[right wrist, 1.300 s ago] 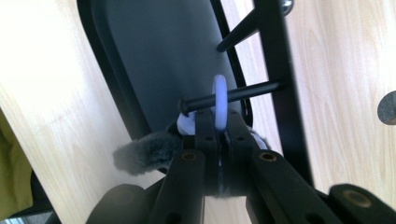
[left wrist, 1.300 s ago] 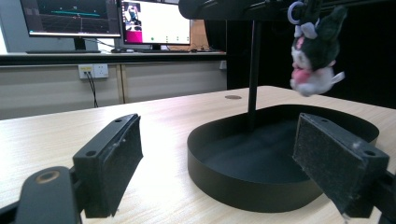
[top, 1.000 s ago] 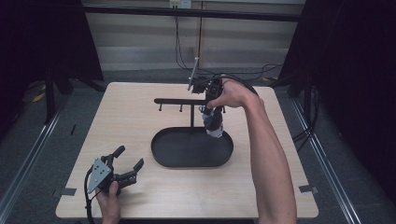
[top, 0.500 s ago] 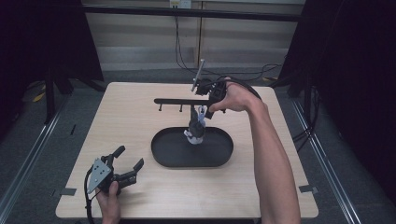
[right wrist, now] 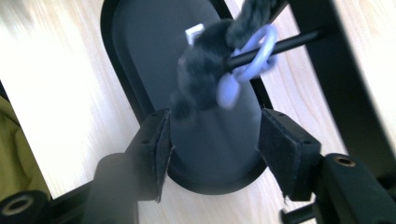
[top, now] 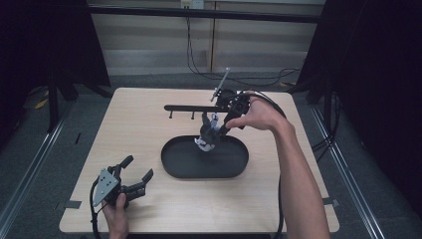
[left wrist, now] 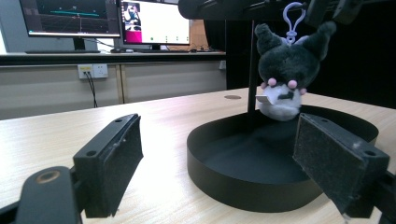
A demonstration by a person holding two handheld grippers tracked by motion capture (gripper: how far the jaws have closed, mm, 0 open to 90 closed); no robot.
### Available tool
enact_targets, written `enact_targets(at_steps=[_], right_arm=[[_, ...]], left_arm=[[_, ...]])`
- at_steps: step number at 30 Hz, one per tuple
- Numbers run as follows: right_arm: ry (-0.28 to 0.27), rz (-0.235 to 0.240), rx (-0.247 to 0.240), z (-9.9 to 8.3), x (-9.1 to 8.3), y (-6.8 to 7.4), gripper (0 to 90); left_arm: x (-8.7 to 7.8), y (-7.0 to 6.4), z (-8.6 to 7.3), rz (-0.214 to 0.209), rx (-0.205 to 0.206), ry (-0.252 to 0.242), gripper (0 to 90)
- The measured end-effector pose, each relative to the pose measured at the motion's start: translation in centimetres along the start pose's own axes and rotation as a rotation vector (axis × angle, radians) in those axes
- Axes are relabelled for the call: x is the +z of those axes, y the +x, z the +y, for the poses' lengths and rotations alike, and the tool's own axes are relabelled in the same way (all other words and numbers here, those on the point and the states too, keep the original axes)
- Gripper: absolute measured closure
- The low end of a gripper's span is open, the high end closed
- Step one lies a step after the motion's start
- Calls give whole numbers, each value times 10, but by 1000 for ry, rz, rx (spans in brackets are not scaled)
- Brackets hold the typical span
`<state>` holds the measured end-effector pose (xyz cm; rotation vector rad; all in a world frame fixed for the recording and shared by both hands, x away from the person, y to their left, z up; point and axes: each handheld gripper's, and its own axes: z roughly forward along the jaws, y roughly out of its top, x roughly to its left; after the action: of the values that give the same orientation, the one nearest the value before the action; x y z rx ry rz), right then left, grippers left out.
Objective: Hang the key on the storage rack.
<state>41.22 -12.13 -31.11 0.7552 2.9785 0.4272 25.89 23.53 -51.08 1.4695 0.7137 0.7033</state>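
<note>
A dark plush toy [top: 208, 135] with a white face hangs by its lilac clip [right wrist: 252, 50] from a peg [right wrist: 285, 43] of the black rack [top: 191, 107], above the black oval tray [top: 171, 169]. My right gripper [top: 222, 127] is open just beside the plush, and its jaws [right wrist: 215, 140] stand apart below the blurred plush [right wrist: 203, 65]. At the table's front left, my left gripper [top: 137, 168] rests open and holds nothing. From the left gripper [left wrist: 219, 144], I see the plush [left wrist: 284, 70] over the tray [left wrist: 233, 179].
The rack's post [left wrist: 253, 60] rises behind the tray. Two more pegs [top: 181, 115] hang under the bar's left part. Bare tabletop [top: 124, 129] lies left of the tray. Cables run off the table's far edge, and monitors [left wrist: 107, 18] stand beyond.
The plush and my right gripper moved left from the tray's right end to its middle, under the rack bar. The right gripper's jaws now stand apart. The left gripper has stayed put.
</note>
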Motion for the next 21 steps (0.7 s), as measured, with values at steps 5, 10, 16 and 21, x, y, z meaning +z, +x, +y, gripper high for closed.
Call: enact_targets(at_steps=[5, 10, 16, 21], right_arm=[[-25, 9, 28, -11, 3, 6, 362], [-66, 41, 58, -21, 5, 13, 351], [-116, 35, 73, -35, 11, 25, 352], [-150, 26, 71, -49, 23, 40, 351]], left_arm=[[0, 0, 0, 0, -1, 0, 153], [0, 0, 0, 0, 0, 2, 153], [0, 0, 0, 1, 0, 1, 153], [0, 0, 0, 0, 0, 1, 153]])
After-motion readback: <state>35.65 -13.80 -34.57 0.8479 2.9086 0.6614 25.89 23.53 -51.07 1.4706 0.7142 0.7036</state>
